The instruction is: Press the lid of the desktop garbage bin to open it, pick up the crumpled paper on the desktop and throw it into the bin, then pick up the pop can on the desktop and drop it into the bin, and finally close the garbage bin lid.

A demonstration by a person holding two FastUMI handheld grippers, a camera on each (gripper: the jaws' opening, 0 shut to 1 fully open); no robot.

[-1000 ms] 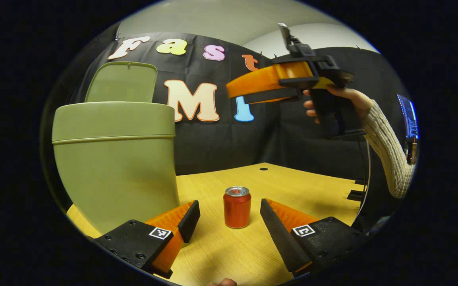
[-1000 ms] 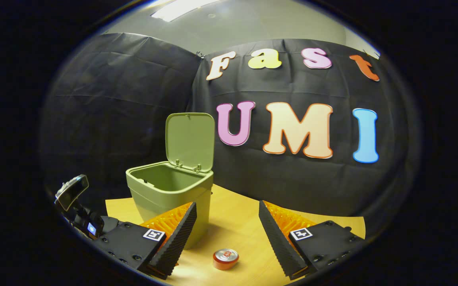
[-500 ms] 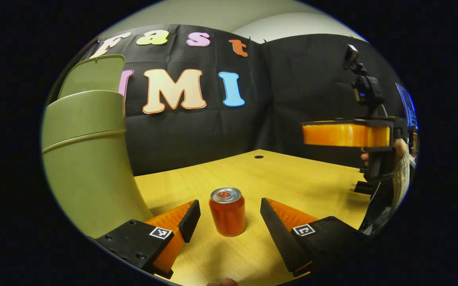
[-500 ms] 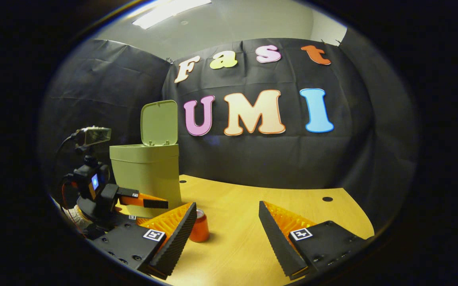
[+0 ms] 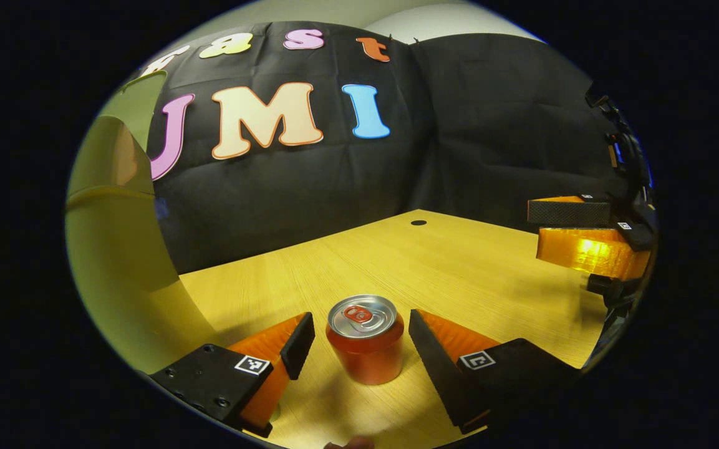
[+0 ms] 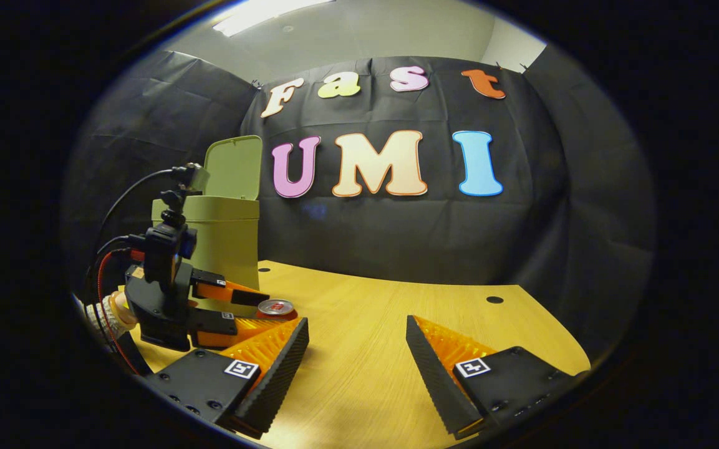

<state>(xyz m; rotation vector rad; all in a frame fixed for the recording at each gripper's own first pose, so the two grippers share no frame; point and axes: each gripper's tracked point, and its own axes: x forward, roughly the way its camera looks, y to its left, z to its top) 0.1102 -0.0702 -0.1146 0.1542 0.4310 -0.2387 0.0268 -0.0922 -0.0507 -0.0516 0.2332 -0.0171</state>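
Left tongs (image 5: pixel 359 340) spread wide, straddling can (image 5: pixel 365 346), fingers not touching. Can upright on bench (image 5: pixel 459 268), near bin (image 5: pixel 110 268). Likely light, thin-walled, slippery, dents easily: grip mid-body, gently. Right tongs (image 6: pixel 356 349) open, empty, well apart.

The left tongs (image 5: pixel 359 352) sit low over the table (image 5: pixel 459 274), their two fingers spread wide with an open gap on either side of what stands between them — neither finger touches it. Seen from the right gripper view, the left tongs (image 6: pixel 253 308) reach out level, just above the table surface, held by a hand (image 6: pixel 116 308) in a knitted cuff at the lower left. The right tongs (image 6: pixel 356 368) also stand wide apart, nothing between their fingers, hovering over bare table. From the left gripper view the right tongs (image 5: pixel 574 234) appear at the far right edge — turned on their side, one finger above the other.
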